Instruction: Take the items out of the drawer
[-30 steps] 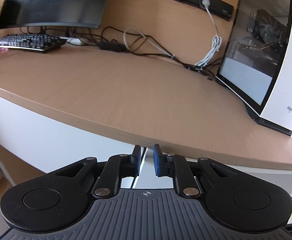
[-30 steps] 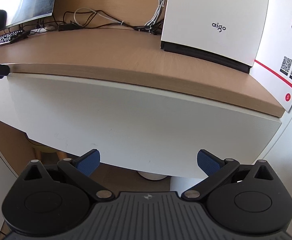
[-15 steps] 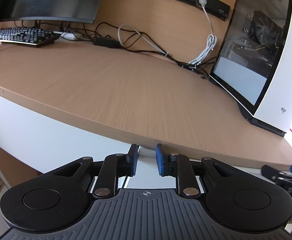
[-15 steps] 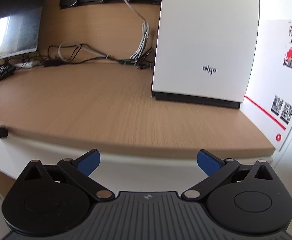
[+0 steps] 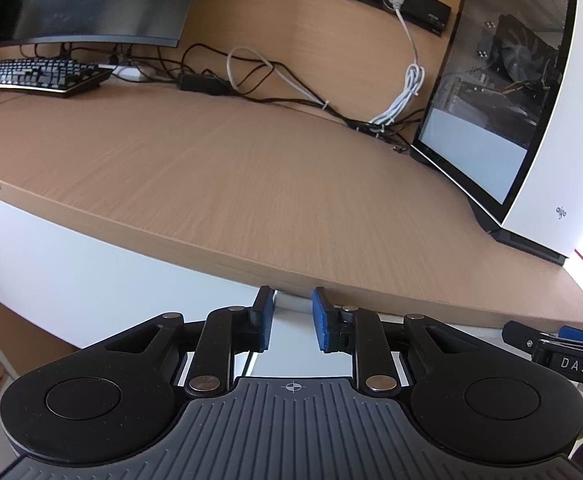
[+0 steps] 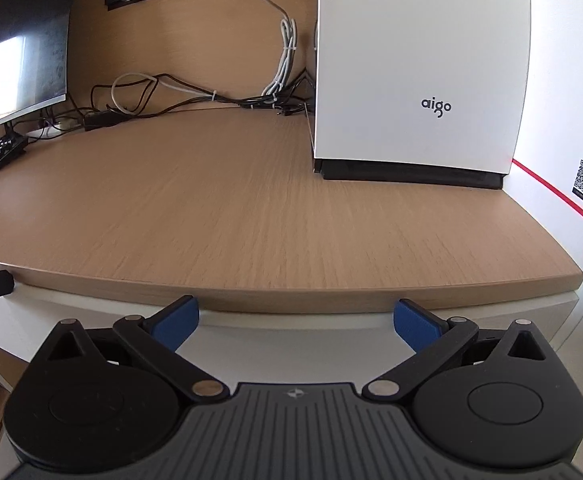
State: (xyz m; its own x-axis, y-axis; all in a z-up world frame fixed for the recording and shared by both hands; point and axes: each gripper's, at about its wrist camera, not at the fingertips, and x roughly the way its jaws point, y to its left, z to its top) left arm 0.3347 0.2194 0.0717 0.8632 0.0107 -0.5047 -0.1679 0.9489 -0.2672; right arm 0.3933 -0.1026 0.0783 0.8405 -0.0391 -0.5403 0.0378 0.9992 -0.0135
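Left gripper (image 5: 291, 316): our jaws narrowly parted, nothing between, white drawer front (image 5: 91, 264) just ahead beneath the desk (image 5: 251, 184). Right gripper (image 6: 295, 320): spread wide, empty, facing the same drawer front.

Left hand-held gripper (image 5: 291, 316) jaws parted slightly; right hand-held gripper (image 6: 296, 318) risen to desktop (image 6: 251, 208) edge.

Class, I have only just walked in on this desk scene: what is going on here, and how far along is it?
A person holds two grippers at the front edge of a wooden desk. The left gripper sits at the white drawer front under the desktop, fingers slightly apart around a pale part there, not visibly pressing on it. The right gripper hangs wide open and empty. The drawer looks shut and no items show. A white computer case stands on the desk.
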